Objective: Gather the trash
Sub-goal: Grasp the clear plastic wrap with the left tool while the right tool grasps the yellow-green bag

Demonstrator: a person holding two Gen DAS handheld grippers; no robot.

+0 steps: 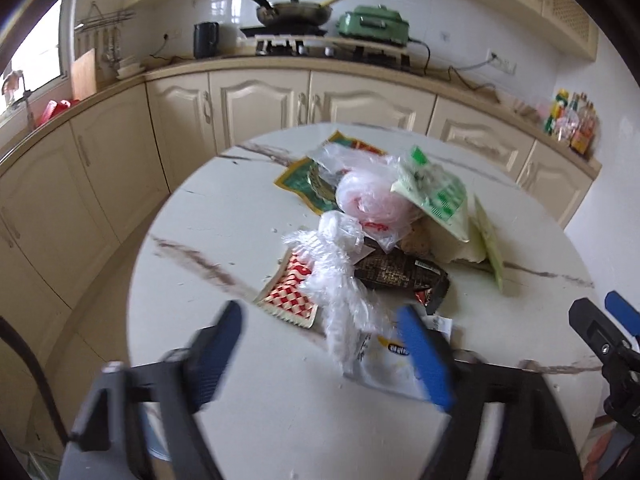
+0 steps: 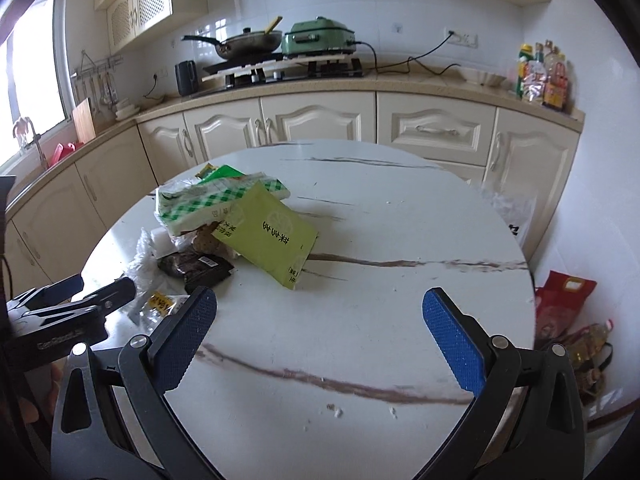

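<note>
Fingers (image 1: 424, 356) of left gripper (image 1: 320, 344) straddle crumpled clear plastic (image 1: 344, 288).

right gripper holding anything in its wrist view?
No: the right gripper stands wide open over bare table, with nothing between its blue pads and the trash pile off to its left.

A home kitchen, seemingly: cream cabinets (image 2: 316, 120), a stove-top pan (image 2: 248, 46) and a socketed tile wall (image 2: 400, 4).
</note>
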